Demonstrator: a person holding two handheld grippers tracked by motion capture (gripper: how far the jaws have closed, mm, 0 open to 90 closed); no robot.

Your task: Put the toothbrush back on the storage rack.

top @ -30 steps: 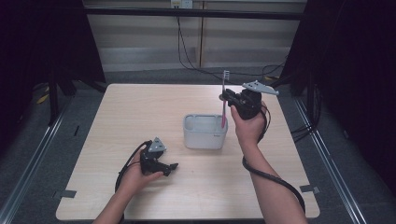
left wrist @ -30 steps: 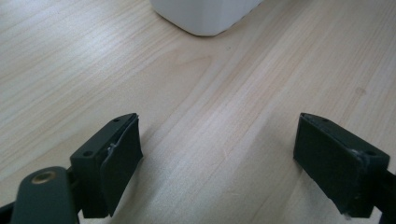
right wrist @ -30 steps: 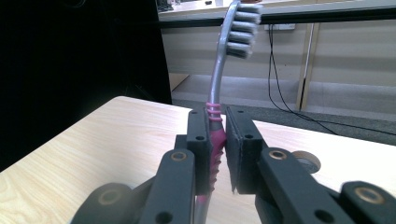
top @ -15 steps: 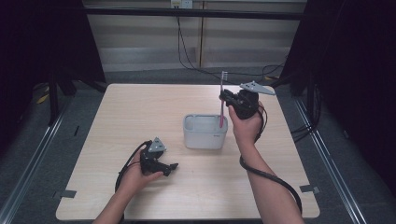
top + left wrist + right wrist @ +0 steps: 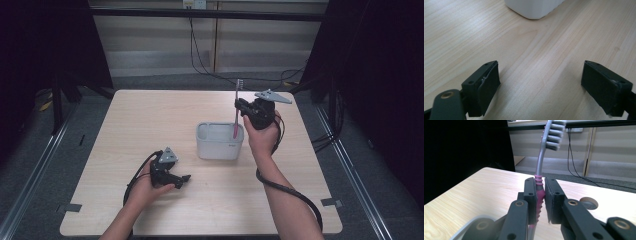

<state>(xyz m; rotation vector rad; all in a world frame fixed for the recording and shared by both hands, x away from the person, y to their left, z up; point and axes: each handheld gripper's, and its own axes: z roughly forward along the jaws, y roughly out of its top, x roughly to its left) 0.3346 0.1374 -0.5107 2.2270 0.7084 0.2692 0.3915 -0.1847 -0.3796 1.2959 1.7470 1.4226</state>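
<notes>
The right gripper (image 5: 243, 107) has the toothbrush (image 5: 236, 107) clamped by its pink ribbed grip, jaws pressed tight on either side of the handle, bristle head up. And it is lower now than a second ago: the pink foot of the handle has dropped from above the rim down into the right side of the white holder (image 5: 220, 146) at the middle of the table (image 5: 150, 115). In the right gripper view the toothbrush (image 5: 541, 170) stands nearly upright between the jaws, with the holder's pale rim (image 5: 471, 225) just below. So the lowering looks almost done; I judge the brush is close to resting on the bottom, and letting go should come next, though whether the tip touches the floor of the holder is hidden. Over on the near left, the left gripper (image 5: 177, 178) lies on the wood, jaws wide apart, idle, with the holder's corner (image 5: 534, 8) ahead of it.
</notes>
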